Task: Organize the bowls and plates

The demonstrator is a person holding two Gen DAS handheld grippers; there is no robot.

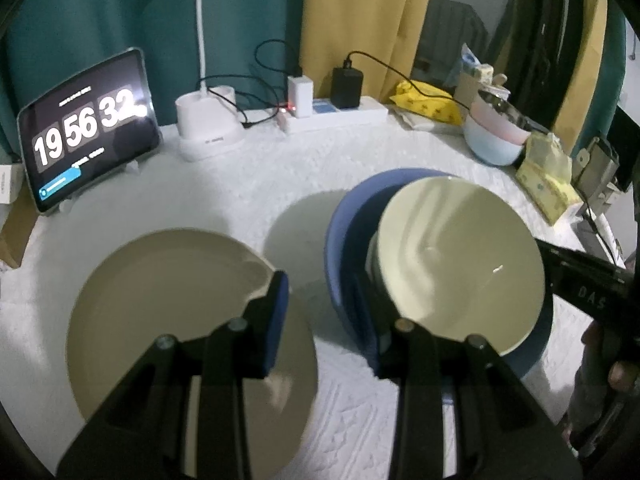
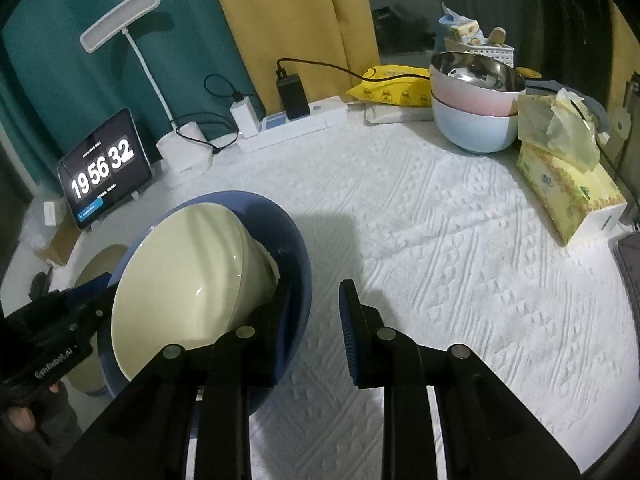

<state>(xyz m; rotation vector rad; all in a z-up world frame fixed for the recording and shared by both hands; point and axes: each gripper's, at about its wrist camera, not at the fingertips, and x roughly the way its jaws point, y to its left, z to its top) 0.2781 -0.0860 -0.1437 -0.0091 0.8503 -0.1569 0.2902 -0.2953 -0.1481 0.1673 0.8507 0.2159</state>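
Note:
A blue bowl (image 1: pixel 344 232) with a cream bowl (image 1: pixel 460 252) nested in it is tilted up off the white table. My left gripper (image 1: pixel 324 304) is open; its right finger (image 1: pixel 362 308) sits at the blue bowl's rim and its left finger (image 1: pixel 276 312) lies over a beige plate (image 1: pixel 160 312) flat on the table. In the right wrist view my right gripper (image 2: pixel 316 332) is open, its left finger (image 2: pixel 286 320) inside the blue bowl (image 2: pixel 296 264) beside the cream bowl (image 2: pixel 184 280), its right finger (image 2: pixel 352 332) outside the wall.
Stacked pink and light-blue bowls (image 2: pixel 476 112) with a steel bowl on top stand at the back right, next to a tissue box (image 2: pixel 568 192). A tablet clock (image 2: pixel 104 176), a lamp base (image 2: pixel 184 156) and a power strip (image 2: pixel 296 124) line the back edge.

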